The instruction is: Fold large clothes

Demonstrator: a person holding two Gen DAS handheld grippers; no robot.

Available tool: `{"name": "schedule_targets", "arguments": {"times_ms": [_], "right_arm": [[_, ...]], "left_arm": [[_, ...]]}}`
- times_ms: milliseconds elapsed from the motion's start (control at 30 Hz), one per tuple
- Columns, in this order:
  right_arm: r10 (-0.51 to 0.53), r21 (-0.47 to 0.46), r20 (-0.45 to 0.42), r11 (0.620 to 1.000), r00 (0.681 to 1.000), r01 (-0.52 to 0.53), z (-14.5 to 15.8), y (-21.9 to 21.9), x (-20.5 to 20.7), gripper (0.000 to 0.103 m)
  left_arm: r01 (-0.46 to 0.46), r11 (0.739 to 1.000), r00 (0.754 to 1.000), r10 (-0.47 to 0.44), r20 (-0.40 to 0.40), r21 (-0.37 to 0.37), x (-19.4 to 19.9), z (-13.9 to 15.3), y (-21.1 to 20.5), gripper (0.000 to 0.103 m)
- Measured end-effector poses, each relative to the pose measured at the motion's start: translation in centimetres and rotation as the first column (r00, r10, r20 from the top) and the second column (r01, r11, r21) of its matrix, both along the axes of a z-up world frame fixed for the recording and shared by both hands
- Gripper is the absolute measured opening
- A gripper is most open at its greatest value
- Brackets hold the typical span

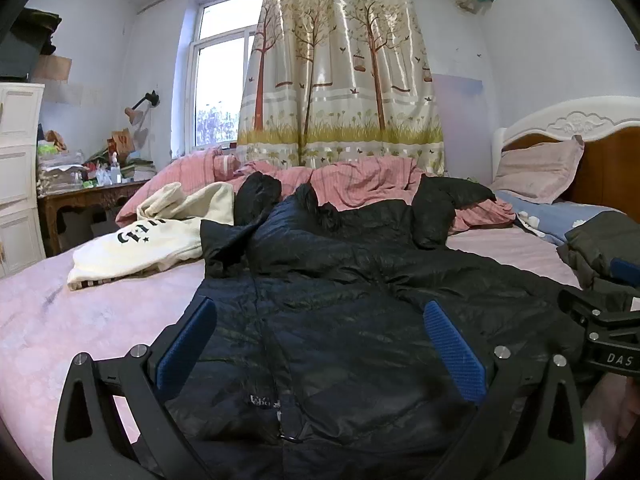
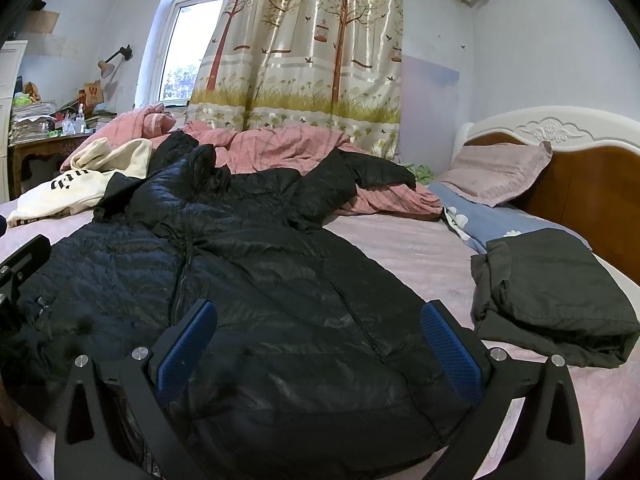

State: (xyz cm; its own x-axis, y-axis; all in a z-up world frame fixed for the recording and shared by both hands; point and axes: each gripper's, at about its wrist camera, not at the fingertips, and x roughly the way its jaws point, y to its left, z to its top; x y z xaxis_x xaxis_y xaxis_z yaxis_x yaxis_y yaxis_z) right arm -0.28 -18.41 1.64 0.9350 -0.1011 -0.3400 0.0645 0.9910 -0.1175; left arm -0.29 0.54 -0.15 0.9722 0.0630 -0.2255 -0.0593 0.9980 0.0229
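A large black puffer jacket [image 1: 340,288] [image 2: 256,264] lies spread front-up on the pink bed sheet [image 1: 52,320] [image 2: 404,248], hood and sleeves toward the far side. My left gripper [image 1: 320,340] hovers open over the jacket's lower hem near the zipper, blue pads [image 1: 454,350] wide apart, nothing between them. My right gripper [image 2: 318,340] is also open above the jacket's right lower part. Part of the right gripper's body [image 1: 604,332] shows at the right edge of the left wrist view.
A cream hoodie with black lettering [image 1: 152,236] [image 2: 76,188] lies left of the jacket. A folded dark garment [image 2: 556,292] [image 1: 604,248] sits at the right. A pink duvet [image 1: 360,184], pillow [image 2: 500,172], headboard [image 2: 580,176] and cluttered desk [image 1: 88,196] ring the bed.
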Motion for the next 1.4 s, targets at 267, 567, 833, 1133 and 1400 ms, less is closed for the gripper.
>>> {"name": "schedule_targets", "arguments": {"times_ms": [267, 567, 833, 1133, 1400], "right_arm": [[0.002, 0.000, 0.001, 1.000, 1.000, -0.002, 0.0, -0.1, 0.0, 0.103], [0.003, -0.002, 0.002, 1.000, 1.000, -0.003, -0.1, -0.1, 0.1, 0.103], [0.002, -0.003, 0.014, 1.000, 1.000, -0.002, 0.0, 0.1, -0.3, 0.103], [0.029, 0.025, 0.035, 0.999, 0.999, -0.029, 1.0, -0.6, -2.1, 0.103], [0.017, 0.056, 0.014, 0.998, 1.000, -0.018, 1.4, -1.5, -2.7, 0.103]], "left_arm": [[-0.003, 1.000, 1.000, 0.003, -0.003, -0.002, -0.1, 0.1, 0.2, 0.103], [-0.006, 1.000, 1.000, 0.006, 0.023, -0.014, -0.7, 0.4, 0.6, 0.103], [-0.005, 0.996, 1.000, 0.004, -0.007, -0.092, -0.3, 0.6, 1.8, 0.103], [0.012, 0.995, 0.999, -0.008, 0.038, -0.100, -1.7, 1.3, 1.9, 0.103], [0.010, 0.994, 1.000, -0.008, 0.021, -0.105, -2.3, 1.6, 1.8, 0.103]]}}
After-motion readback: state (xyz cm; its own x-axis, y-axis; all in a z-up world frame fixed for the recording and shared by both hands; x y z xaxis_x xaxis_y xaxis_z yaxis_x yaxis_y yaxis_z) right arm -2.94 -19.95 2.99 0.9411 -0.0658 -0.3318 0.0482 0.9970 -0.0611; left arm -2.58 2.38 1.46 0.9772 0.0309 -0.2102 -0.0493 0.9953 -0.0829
